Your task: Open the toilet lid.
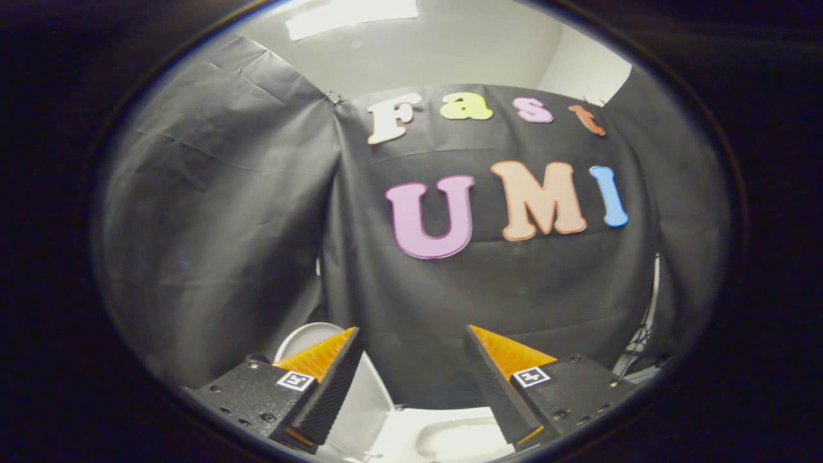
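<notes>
Nearest, gripper (411, 334), fingers spread wide and holding nothing; below and between them, white glossy toilet (450, 437); behind the left finger, its rounded white toilet lid (305, 334), apparently raised; beyond, black cloth wall (225, 225).

Light comes from a bright ceiling panel (350, 14) overhead, blown out to glare. The black cloth wall (212, 225) stays dim, its creases softly shadowed. Straight lines bow toward the edges, and everything looks slightly soft, blurrier near the rim.
</notes>
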### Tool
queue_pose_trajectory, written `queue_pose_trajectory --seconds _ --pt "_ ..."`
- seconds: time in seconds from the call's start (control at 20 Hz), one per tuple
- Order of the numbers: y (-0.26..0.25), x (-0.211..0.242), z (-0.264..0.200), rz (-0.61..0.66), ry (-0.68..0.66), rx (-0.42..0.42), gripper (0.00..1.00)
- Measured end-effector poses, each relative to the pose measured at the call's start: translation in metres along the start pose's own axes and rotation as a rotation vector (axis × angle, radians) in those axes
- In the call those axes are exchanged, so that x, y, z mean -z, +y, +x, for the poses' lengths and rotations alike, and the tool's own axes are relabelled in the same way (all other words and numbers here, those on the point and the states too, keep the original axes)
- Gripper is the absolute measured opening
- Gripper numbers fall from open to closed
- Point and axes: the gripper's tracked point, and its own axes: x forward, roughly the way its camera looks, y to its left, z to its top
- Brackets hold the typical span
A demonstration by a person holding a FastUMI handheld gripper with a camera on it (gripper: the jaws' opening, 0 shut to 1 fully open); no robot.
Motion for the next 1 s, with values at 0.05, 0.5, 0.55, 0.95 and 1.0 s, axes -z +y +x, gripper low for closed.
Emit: queue_pose_trajectory --seconds 0.05,0.5,0.55,0.95,1.0 --pt "-0.019 0.0 -0.004 -0.002 -0.001 0.036 0.96" --pt "-0.208 0.015 -0.066 -0.035 -0.013 0.336 0.96" --pt "-0.228 0.017 -0.075 -0.035 -0.008 0.368 0.96" --pt "-0.32 0.039 -0.125 -0.031 0.0 0.453 0.95" --pt "-0.323 0.047 -0.125 -0.025 0.003 0.448 0.95"
